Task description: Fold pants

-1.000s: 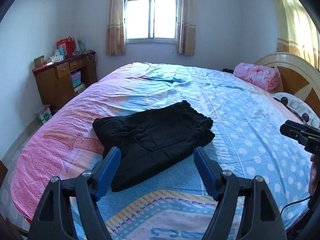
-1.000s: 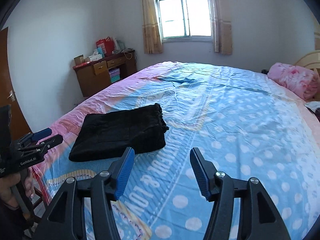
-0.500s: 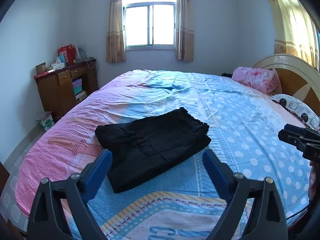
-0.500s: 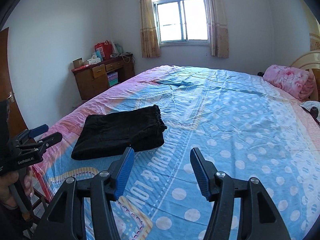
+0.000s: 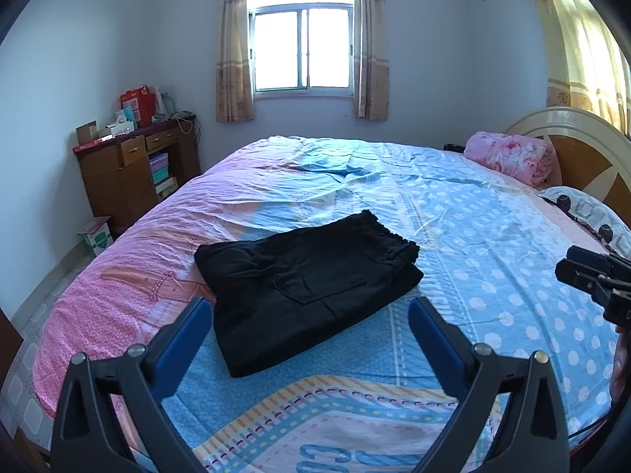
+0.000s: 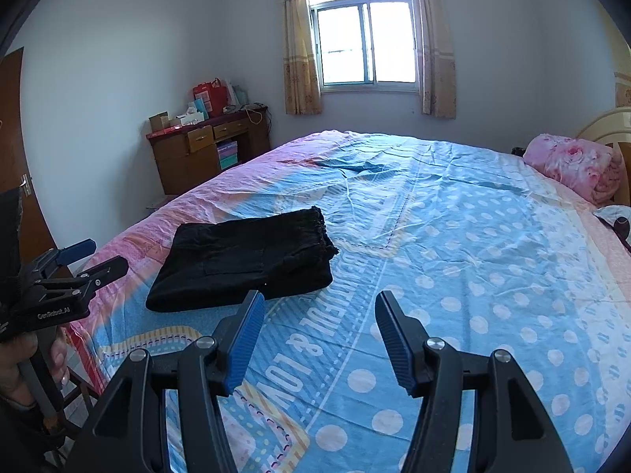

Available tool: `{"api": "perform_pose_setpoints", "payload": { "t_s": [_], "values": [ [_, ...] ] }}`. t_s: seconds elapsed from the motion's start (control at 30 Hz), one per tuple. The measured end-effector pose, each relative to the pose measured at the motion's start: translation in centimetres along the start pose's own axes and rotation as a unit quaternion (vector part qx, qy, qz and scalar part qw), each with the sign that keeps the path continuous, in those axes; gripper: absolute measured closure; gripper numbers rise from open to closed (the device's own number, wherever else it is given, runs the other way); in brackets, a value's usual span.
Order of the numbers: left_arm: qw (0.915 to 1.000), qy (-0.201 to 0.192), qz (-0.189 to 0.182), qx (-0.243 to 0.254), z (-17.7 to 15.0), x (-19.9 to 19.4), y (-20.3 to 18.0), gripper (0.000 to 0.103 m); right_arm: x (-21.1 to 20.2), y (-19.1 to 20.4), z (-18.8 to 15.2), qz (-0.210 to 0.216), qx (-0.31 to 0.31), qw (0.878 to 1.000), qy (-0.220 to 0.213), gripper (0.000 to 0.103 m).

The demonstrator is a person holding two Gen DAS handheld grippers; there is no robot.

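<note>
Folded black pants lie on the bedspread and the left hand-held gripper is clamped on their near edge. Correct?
Not quite. The folded black pants do lie on the bedspread, but the left hand-held gripper grips nothing: the left wrist view shows its jaws opening, short of the cloth.

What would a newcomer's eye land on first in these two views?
The folded black pants, a dark block on the near part of the pink and blue bedspread, touched by neither claw. Next, the bright window on the far wall. The left claw frames the pants, its jaws opening with nothing gripped.
</note>
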State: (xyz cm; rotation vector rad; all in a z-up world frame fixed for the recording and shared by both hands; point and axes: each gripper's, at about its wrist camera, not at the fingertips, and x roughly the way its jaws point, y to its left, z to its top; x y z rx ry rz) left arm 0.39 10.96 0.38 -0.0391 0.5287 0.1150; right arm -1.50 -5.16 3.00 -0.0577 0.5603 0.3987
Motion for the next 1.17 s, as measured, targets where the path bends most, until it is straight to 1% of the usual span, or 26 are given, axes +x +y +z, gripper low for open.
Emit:
{"api": "perform_pose_setpoints", "payload": {
  "t_s": [0.33,0.5,0.7,0.93,1.1,1.17],
  "values": [
    [0.9998,-0.019,0.007,0.002,0.6,-1.1,-0.3,0.000,-0.7,0.2,0.2,0.001,-0.004,1.000,-0.008,0.043],
    [0.9994,-0.029,0.021,0.003,1.1,-1.8,-0.4,0.000,-1.7,0.6,0.5,0.004,-0.007,1.000,-0.021,0.042],
    [0.9988,-0.027,0.040,-0.004,1.1,-1.8,0.1,0.000,-2.5,1.0,0.9,0.008,-0.012,0.999,-0.033,0.042],
    [0.9980,-0.027,0.056,-0.014,0.7,-1.6,0.7,0.000,-2.2,1.3,0.4,0.013,-0.014,0.999,-0.026,0.042],
    [0.9979,-0.027,0.055,-0.018,0.3,-1.5,0.9,0.000,-1.9,1.5,0.0,0.017,-0.014,1.000,-0.019,0.042],
    [0.9983,-0.026,0.049,-0.016,0.1,-1.4,0.7,0.000,-1.9,1.6,-0.2,0.017,-0.016,1.000,-0.017,0.042]
  ]
}}
